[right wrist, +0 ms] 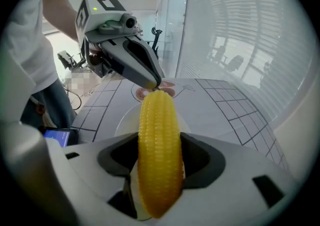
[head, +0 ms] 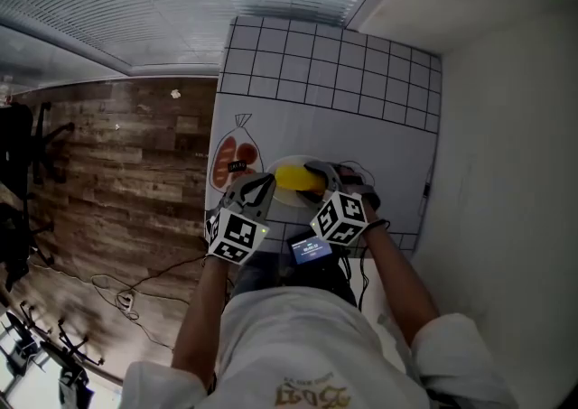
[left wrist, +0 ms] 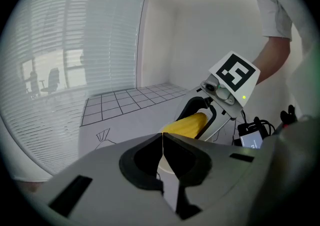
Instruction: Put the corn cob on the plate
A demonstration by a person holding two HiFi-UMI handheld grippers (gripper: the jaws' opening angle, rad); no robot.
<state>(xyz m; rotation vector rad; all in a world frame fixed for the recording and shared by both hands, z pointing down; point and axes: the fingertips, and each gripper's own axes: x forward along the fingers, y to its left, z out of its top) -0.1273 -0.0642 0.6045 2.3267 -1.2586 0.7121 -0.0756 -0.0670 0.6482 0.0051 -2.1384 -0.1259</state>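
Note:
A yellow corn cob [right wrist: 159, 150] lies lengthwise between the jaws of my right gripper [right wrist: 159, 157], which is shut on it. The cob [head: 298, 179] hangs just over a white plate [head: 278, 194] on the gridded table mat. I cannot tell whether it touches the plate. The plate's rim [right wrist: 124, 119] shows under the cob in the right gripper view. My left gripper [head: 260, 185] is shut with nothing in it, its tip [right wrist: 151, 79] close to the cob's far end. In the left gripper view the shut jaws [left wrist: 162, 137] point at the cob [left wrist: 187, 124] and the right gripper [left wrist: 212, 113].
A drawing of orange food slices [head: 233, 162] is printed on the mat left of the plate. A small lit screen [head: 310, 249] with cables lies at the table's near edge. Wood floor [head: 117, 172] runs left of the table, a white wall [head: 506, 172] on the right.

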